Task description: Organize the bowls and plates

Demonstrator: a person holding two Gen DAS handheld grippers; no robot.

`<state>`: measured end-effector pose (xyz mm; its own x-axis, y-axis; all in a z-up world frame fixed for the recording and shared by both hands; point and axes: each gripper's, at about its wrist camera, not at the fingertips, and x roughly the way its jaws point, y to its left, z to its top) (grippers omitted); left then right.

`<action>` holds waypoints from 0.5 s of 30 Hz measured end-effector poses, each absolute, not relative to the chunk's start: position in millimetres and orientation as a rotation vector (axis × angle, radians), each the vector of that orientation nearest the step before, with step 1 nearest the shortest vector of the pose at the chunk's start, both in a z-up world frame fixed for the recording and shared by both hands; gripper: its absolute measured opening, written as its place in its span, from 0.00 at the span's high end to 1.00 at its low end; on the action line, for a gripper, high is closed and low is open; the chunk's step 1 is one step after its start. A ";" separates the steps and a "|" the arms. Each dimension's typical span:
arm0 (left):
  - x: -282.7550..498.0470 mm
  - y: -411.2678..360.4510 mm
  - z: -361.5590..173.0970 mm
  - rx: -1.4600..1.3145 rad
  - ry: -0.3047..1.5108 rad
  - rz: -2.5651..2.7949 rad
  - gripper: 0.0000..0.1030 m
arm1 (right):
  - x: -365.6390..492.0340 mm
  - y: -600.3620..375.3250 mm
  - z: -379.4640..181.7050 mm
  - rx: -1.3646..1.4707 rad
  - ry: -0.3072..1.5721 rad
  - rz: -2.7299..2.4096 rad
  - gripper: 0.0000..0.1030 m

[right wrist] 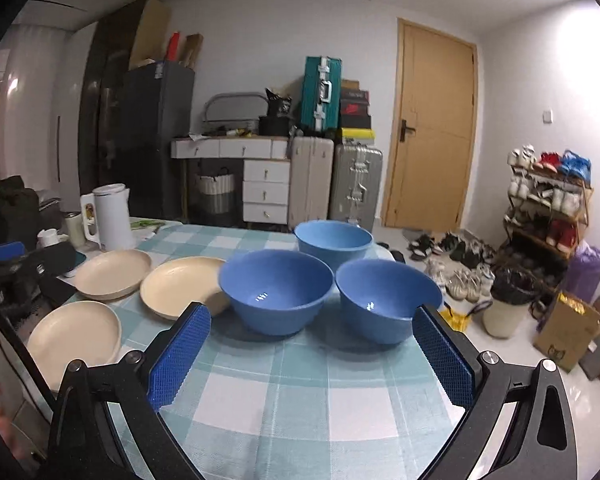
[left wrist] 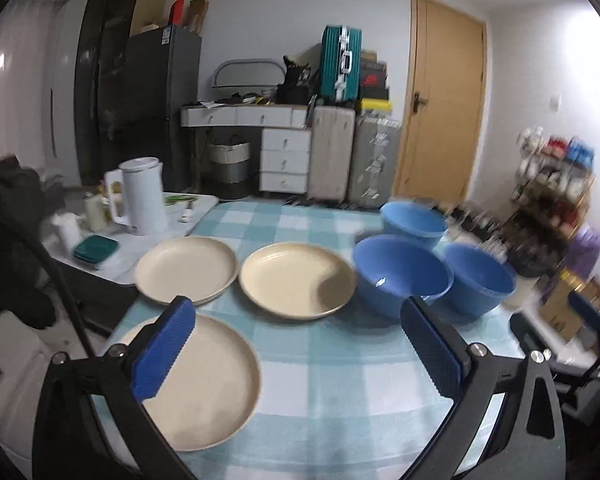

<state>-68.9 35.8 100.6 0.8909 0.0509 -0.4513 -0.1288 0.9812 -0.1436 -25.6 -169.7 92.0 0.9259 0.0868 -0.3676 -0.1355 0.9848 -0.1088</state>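
Far left, a white plastic kettle (left wrist: 142, 196) stands beside the checked teal-and-white tablecloth (left wrist: 332, 380). Next come three round cream plates: one near (left wrist: 216, 380), one behind it (left wrist: 186, 268), one in the middle (left wrist: 296, 284), all lying singly. The left gripper (left wrist: 296, 344) hovers above the near plate's edge, blue pads spread wide, holding nothing. Further right, three blue bowls (right wrist: 278, 290) sit clustered, upright, unstacked. The right gripper (right wrist: 312, 356) hangs before them, gaping wide, empty too.
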 end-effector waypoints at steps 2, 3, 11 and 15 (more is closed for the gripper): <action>-72.2 37.8 99.3 -0.180 0.453 0.100 0.00 | -30.1 -166.1 92.4 -0.123 0.370 0.140 0.00; -72.2 39.4 98.8 -0.172 0.457 0.120 0.00 | -32.1 -165.0 92.6 -0.114 0.372 0.147 0.00; -65.5 35.6 98.6 -0.119 0.504 0.044 0.00 | -29.7 -149.8 87.6 -0.162 0.367 0.076 0.00; -64.0 44.5 101.3 -0.077 0.496 0.064 0.00 | -30.9 -139.2 88.5 -0.147 0.361 0.126 0.00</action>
<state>-64.0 44.5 101.3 0.8777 0.0424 -0.4773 -0.0796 0.9951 -0.0580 -30.9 -139.2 88.5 0.9279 0.0961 -0.3603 -0.1485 0.9815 -0.1207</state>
